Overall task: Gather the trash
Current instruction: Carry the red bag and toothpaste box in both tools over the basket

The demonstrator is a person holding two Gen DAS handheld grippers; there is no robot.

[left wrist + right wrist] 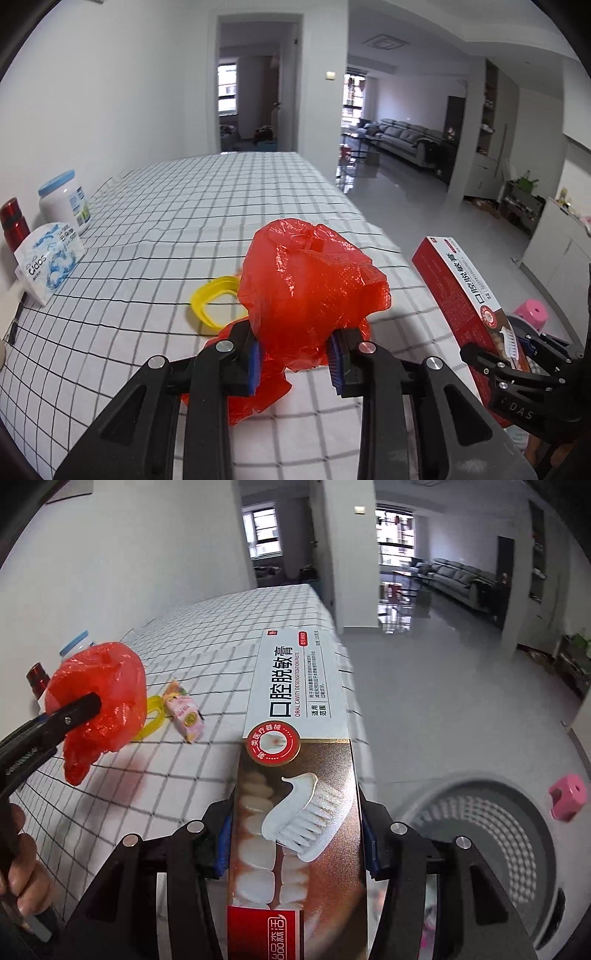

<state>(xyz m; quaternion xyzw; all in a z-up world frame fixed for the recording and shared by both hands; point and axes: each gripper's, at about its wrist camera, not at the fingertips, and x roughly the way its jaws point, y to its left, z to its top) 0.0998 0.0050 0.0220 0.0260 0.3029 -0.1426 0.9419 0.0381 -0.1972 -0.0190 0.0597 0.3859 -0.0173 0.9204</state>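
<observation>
The right gripper [295,849] pinches a toothpaste box [295,738] by its long sides; the long axis points forward along the fingers, above the table [221,627] edge, near a grey bin [480,834]. The left gripper [295,362] squeezes a crumpled red bag [310,284] above the table.

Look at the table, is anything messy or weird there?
A bit messy, not weird. A yellow plastic ring and a pink snack wrapper lie loose on the checked tablecloth. The crumpled red bag and the toothpaste box are already held. Nothing looks spilled or broken.
</observation>
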